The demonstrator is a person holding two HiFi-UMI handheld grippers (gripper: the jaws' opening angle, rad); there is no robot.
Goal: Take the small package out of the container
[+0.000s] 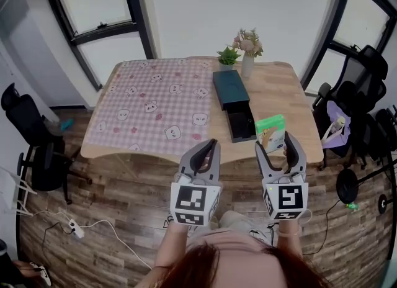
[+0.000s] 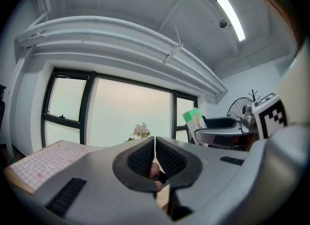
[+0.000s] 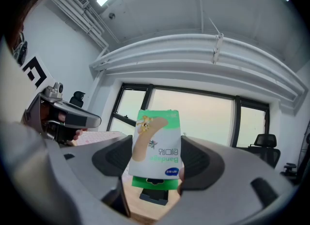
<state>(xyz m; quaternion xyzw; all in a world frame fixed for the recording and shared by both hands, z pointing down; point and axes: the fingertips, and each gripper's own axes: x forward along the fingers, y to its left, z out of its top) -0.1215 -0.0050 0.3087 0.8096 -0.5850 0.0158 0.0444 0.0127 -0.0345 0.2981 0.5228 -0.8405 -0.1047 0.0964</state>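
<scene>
The small package (image 1: 271, 131), a green and white bandage pack, is held up above the table's near edge with my right gripper (image 1: 277, 146) shut on it. In the right gripper view the package (image 3: 157, 144) stands upright between the two pads, its sides against them. The container (image 1: 231, 88) is a dark box on the table, with its drawer (image 1: 240, 125) pulled out toward me. My left gripper (image 1: 209, 147) hovers over the near table edge, left of the drawer. Its jaws (image 2: 154, 144) are shut with nothing between them.
A pink patterned cloth (image 1: 155, 103) covers the left half of the wooden table (image 1: 279, 88). A small green plant (image 1: 227, 57) and a vase of flowers (image 1: 248, 51) stand at the far edge behind the container. Office chairs (image 1: 356, 88) stand to the right, another chair (image 1: 25, 125) to the left.
</scene>
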